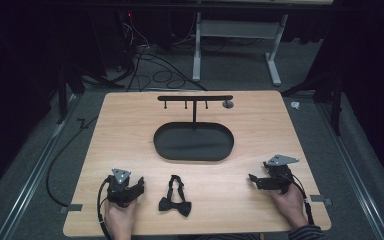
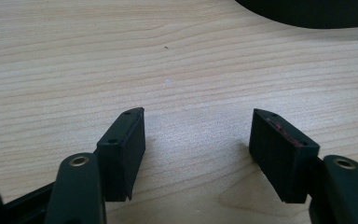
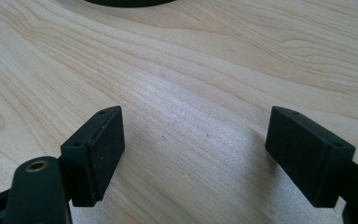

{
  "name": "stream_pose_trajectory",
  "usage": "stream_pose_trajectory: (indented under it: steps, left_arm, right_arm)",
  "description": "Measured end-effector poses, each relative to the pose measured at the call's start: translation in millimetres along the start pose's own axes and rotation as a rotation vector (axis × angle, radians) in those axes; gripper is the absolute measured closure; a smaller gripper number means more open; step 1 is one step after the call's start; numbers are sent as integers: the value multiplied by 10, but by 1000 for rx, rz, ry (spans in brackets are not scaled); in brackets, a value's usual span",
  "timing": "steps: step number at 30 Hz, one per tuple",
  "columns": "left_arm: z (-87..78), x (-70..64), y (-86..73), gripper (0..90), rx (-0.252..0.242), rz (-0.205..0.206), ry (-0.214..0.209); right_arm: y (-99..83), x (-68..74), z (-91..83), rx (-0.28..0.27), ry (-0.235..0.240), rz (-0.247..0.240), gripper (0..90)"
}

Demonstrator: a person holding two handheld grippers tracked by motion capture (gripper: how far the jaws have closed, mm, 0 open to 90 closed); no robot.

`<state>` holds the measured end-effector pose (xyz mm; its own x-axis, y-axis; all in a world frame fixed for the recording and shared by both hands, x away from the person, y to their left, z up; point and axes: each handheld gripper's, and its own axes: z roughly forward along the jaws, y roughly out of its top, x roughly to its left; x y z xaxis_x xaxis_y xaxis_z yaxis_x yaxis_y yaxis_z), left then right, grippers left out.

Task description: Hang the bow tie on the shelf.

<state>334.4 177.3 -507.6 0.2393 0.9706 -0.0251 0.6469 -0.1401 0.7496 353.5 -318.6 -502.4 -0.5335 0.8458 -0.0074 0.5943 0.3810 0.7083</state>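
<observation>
Flanking the bow tie, both tools wide and empty: left tool, right tool; tray edge cut off.

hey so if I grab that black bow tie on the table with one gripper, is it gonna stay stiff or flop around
Probably floppy: the bow tie lies flat on the table with its thin strap curled loosely behind it, so the strap would likely dangle. It looks small and cloth-like, so likely light. The bow itself seems thicker, so it may hold its shape when pinched there.
</observation>
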Motion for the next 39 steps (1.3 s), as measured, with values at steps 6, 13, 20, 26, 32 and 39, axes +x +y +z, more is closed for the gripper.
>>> stream_pose_trajectory:
  steps: [6,13,20,26,32,39]
  left_arm:
    - [-2,8,-1,360,-2,-5,-7]
    - [2,-7,0,355,1,5,2]
    - [3,-6,1,354,1,6,1]
    - [2,-2,4,350,5,9,-3]
    - [16,4,17,355,3,0,3]
    - [19,31,20,355,-1,-9,-7]
  right_arm:
    - [0,0,0,0,0,0,207]
    - [1,1,1,0,0,1,206]
    - [1,1,1,0,0,1,206]
    - [1,0,1,1,-1,-1,207]
    - [2,-3,3,-1,-3,-4,207]
    - [5,-2,5,0,-5,1,206]
